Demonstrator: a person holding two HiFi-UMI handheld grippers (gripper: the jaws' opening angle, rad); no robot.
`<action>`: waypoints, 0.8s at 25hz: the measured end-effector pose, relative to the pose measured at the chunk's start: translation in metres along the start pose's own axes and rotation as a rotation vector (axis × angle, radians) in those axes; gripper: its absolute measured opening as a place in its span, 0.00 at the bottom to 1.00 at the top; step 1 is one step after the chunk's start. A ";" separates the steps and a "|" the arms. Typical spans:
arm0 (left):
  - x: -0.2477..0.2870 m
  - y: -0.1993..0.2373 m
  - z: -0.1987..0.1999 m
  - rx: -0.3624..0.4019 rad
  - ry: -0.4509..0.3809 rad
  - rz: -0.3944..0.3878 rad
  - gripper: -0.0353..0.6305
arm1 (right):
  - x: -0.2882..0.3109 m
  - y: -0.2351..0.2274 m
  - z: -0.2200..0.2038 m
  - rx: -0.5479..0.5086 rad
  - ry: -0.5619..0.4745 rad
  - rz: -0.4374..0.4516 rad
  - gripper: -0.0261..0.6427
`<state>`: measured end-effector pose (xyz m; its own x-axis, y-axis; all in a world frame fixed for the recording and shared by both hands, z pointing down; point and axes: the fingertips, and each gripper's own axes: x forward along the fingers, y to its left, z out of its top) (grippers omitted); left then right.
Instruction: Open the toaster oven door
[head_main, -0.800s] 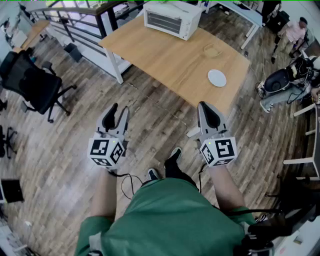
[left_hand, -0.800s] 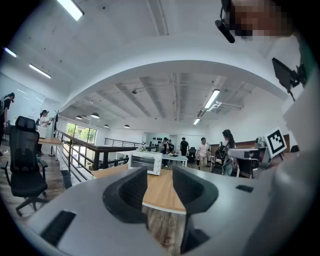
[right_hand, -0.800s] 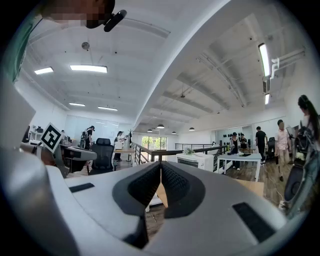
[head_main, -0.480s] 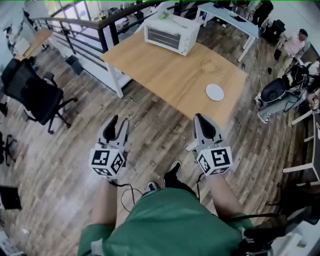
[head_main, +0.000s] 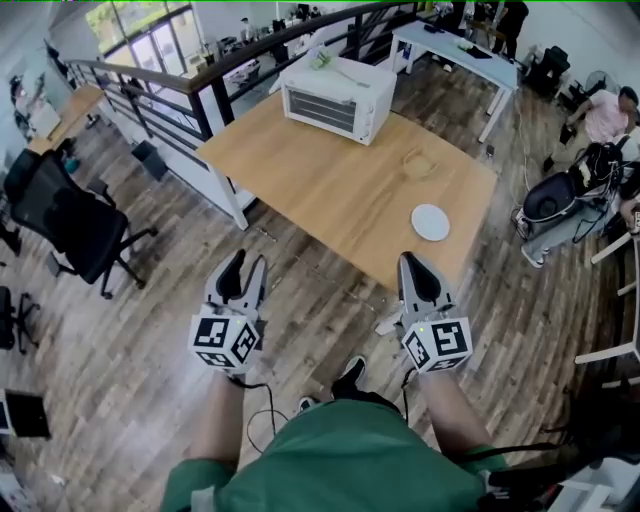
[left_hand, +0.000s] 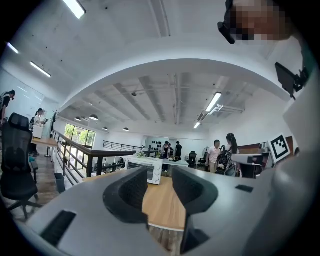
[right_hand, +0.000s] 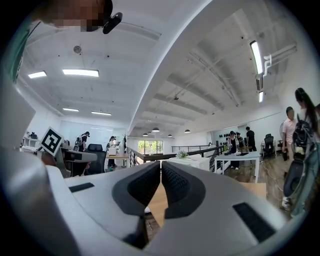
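Observation:
A white toaster oven (head_main: 335, 95) stands at the far end of a wooden table (head_main: 330, 180), its door closed. Both grippers are held over the floor in front of the table's near edge, well short of the oven. My left gripper (head_main: 240, 264) is open with nothing between its jaws; in the left gripper view (left_hand: 160, 172) the oven (left_hand: 145, 170) shows through the gap, far off. My right gripper (head_main: 415, 262) is shut and empty; its jaws almost touch in the right gripper view (right_hand: 161, 167).
A white plate (head_main: 430, 222) and a pale ring-shaped item (head_main: 420, 163) lie on the table's right part. A black office chair (head_main: 60, 215) stands at the left, a dark railing (head_main: 200, 90) runs behind the table. People and gear are at the right (head_main: 600, 120).
The table and oven have slid lower in the head view as the person moves toward them. Both grippers keep their pose and jaw state.

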<state>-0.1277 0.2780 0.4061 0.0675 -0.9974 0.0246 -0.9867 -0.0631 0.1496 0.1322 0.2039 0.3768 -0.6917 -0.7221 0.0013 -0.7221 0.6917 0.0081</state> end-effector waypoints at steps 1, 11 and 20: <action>0.013 -0.004 0.001 0.001 0.003 -0.005 0.30 | 0.005 -0.011 0.000 0.005 0.001 -0.002 0.08; 0.127 -0.022 0.004 -0.001 0.044 -0.017 0.30 | 0.066 -0.096 -0.017 0.081 0.019 0.013 0.08; 0.206 -0.013 -0.008 -0.094 0.060 0.000 0.29 | 0.107 -0.147 -0.030 0.088 0.041 0.018 0.08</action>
<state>-0.1001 0.0738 0.4168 0.0789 -0.9934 0.0831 -0.9687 -0.0568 0.2416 0.1642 0.0251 0.4060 -0.7051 -0.7079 0.0421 -0.7086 0.7010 -0.0802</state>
